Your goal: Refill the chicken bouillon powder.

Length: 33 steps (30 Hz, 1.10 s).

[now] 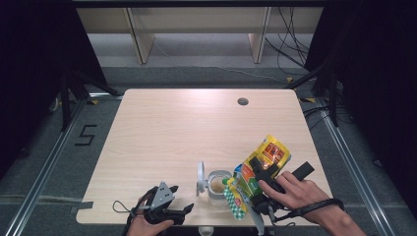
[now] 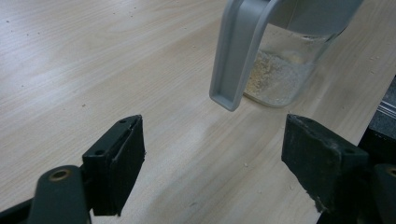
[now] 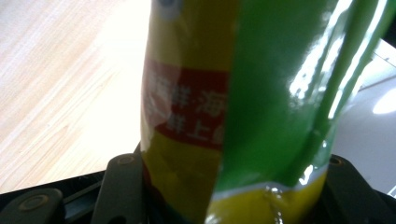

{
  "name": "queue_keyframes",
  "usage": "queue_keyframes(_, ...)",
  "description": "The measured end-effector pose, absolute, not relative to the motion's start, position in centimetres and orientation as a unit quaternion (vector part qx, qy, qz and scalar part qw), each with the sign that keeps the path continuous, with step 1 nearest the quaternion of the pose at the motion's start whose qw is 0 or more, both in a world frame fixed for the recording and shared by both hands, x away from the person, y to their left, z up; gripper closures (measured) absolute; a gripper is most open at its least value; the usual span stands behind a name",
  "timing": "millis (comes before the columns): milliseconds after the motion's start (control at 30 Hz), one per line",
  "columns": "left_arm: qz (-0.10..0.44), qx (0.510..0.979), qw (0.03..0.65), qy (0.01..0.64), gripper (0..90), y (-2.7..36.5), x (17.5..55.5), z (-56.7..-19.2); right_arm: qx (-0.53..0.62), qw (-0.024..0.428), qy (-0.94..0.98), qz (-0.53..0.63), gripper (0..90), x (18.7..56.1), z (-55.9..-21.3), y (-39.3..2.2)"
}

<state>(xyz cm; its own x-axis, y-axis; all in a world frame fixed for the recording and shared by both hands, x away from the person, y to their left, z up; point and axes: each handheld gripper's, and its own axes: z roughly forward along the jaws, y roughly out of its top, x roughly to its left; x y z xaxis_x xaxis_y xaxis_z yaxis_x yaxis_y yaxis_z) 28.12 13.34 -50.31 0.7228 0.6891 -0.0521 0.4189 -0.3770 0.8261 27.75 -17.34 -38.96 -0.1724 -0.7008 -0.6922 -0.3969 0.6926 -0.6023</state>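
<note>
A yellow and green snack bag [image 1: 271,150] hangs tilted over an open clear jar [image 1: 217,185] near the table's front edge. My right gripper [image 1: 265,170] is shut on the bag, which sits between its jaws [image 3: 261,93]. The jar [image 2: 276,74] holds some pale crumbly food at its bottom. Its grey lid [image 1: 200,178] is flipped up on the left side [image 2: 233,51]. My left gripper [image 1: 188,209] rests low at the front edge, left of the jar. It stands open [image 2: 212,140] with nothing between its jaws, pointing at the jar.
The wooden table [image 1: 196,128] has a round cable hole [image 1: 243,102] at the back right. Behind the table stand wooden shelf legs [image 1: 141,44]. Cables [image 1: 290,49] lie on the floor, and a "5" [image 1: 84,134] is marked at the left.
</note>
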Motion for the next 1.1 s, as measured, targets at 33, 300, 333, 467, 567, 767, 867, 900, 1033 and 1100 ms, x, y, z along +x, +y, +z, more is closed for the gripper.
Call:
queue_keyframes(33, 0.151, 0.811, 0.449, 0.344, 21.2, 13.24, 28.01, -50.32, -0.349, 0.531, 0.759, -0.138, 50.6, 27.58, -39.1, -17.42)
queue_keyframes(300, 0.15, 0.808, 0.453, 0.344, 21.2, 13.23, 28.02, -50.3, -0.353, 0.537, 0.754, -0.138, 50.6, 27.74, -39.02, -17.49)
queue_keyframes(333, 0.149, 0.809, 0.453, 0.344, 21.2, 13.25, 28.03, -50.32, -0.352, 0.538, 0.753, -0.138, 50.6, 27.72, -39.03, -17.52)
queue_keyframes(467, 0.148, 0.81, 0.452, 0.344, 21.2, 13.25, 28.03, -50.3, -0.351, 0.538, 0.754, -0.138, 50.6, 27.73, -39.05, -17.61)
queue_keyframes(567, 0.154, 0.81, 0.448, 0.344, 21.2, 13.26, 28.02, -50.3, -0.352, 0.538, 0.754, -0.138, 50.6, 27.71, -38.97, -17.65)
queue_keyframes(767, 0.149, 0.809, 0.453, 0.344, 21.1, 13.24, 28.03, -50.32, -0.35, 0.535, 0.757, -0.137, 50.6, 27.62, -38.9, -17.68)
queue_keyframes(867, 0.149, 0.808, 0.453, 0.346, 21.2, 13.23, 28.01, -50.32, -0.355, 0.538, 0.752, -0.139, 50.6, 27.51, -38.91, -17.65)
queue_keyframes(900, 0.148, 0.808, 0.453, 0.346, 21.2, 13.23, 28.03, -50.32, -0.354, 0.537, 0.752, -0.141, 50.6, 27.45, -38.91, -17.62)
queue_keyframes(1033, 0.153, 0.81, 0.449, 0.345, 21.2, 13.25, 28.02, -50.3, -0.356, 0.535, 0.754, -0.136, 50.7, 27.43, -38.85, -17.57)
queue_keyframes(1100, 0.153, 0.811, 0.448, 0.344, 21.2, 13.26, 28.0, -50.29, -0.361, 0.534, 0.753, -0.13, 50.7, 27.55, -38.9, -17.53)
